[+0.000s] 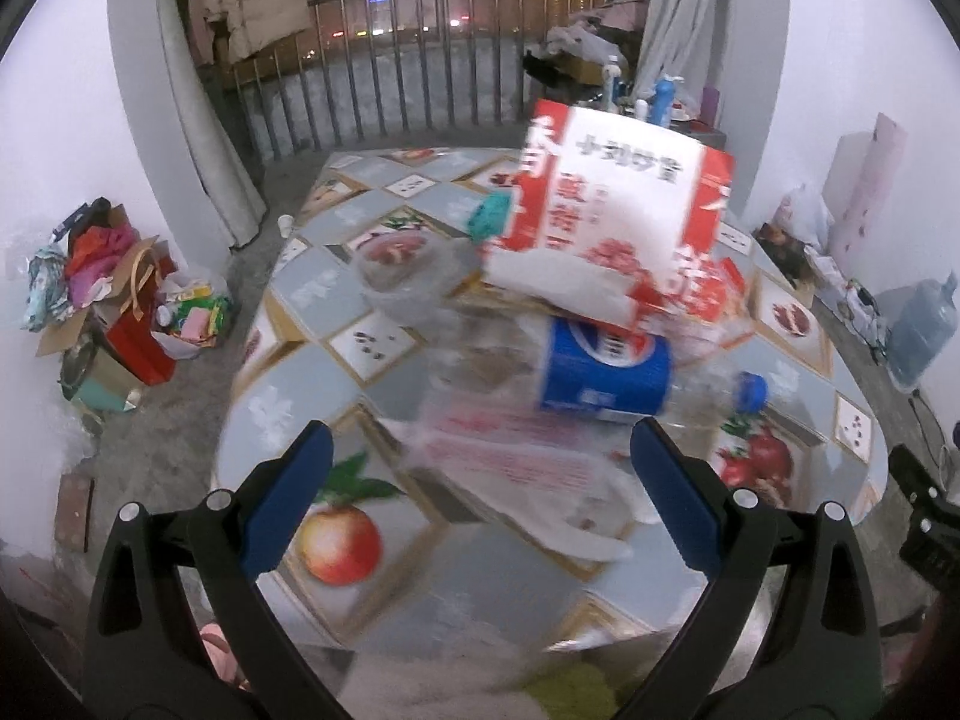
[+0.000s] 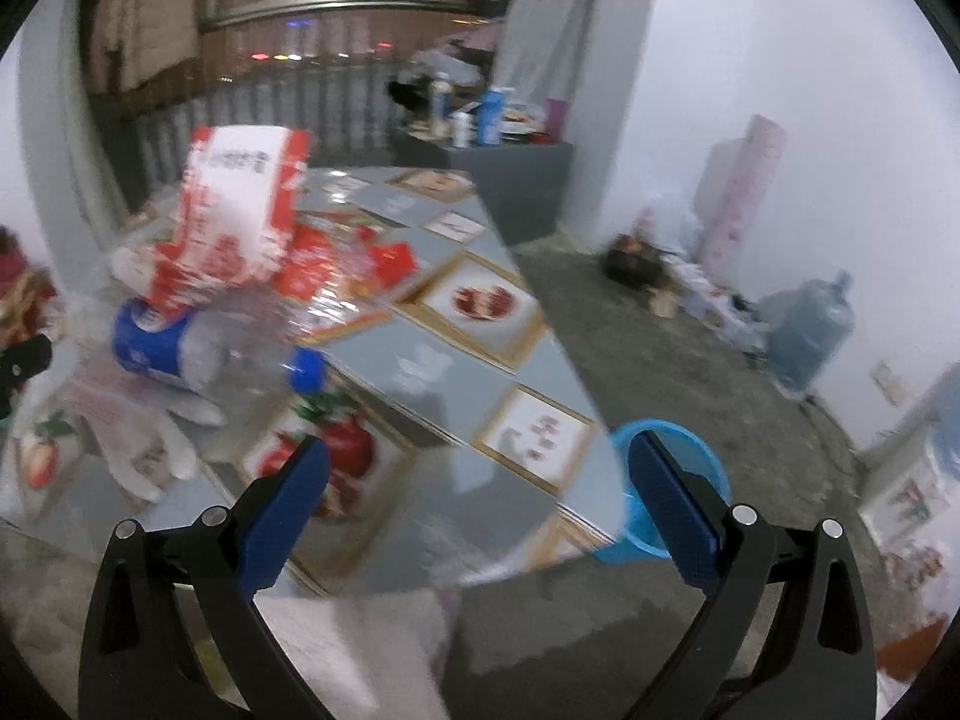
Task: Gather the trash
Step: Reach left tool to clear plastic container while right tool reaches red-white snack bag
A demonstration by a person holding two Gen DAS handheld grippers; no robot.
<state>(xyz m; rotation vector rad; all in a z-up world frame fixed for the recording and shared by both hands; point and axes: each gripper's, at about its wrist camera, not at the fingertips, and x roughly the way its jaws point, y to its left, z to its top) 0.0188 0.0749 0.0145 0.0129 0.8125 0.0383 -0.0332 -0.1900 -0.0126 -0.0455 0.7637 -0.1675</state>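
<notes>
Trash is piled on the fruit-patterned table point(image 1: 336, 276): a red-and-white carton point(image 1: 606, 216) leans on a clear plastic bottle with a blue label point(image 1: 606, 378) and blue cap, with a crumpled clear plastic bag point(image 1: 528, 474) in front and a clear plastic tub point(image 1: 408, 276) to the left. My left gripper point(image 1: 480, 498) stands open just short of the bag, holding nothing. In the right wrist view the carton point(image 2: 240, 204) and bottle point(image 2: 162, 348) lie far left. My right gripper point(image 2: 480, 498) hangs open over the table's corner point(image 2: 576, 480), above a blue bin point(image 2: 678, 468) on the floor.
Bags and boxes of rubbish point(image 1: 120, 300) sit on the floor left of the table. A grey cabinet with bottles point(image 2: 498, 156) stands behind the table, a large water jug point(image 2: 810, 336) by the right wall. A balcony railing point(image 1: 420, 60) runs along the back.
</notes>
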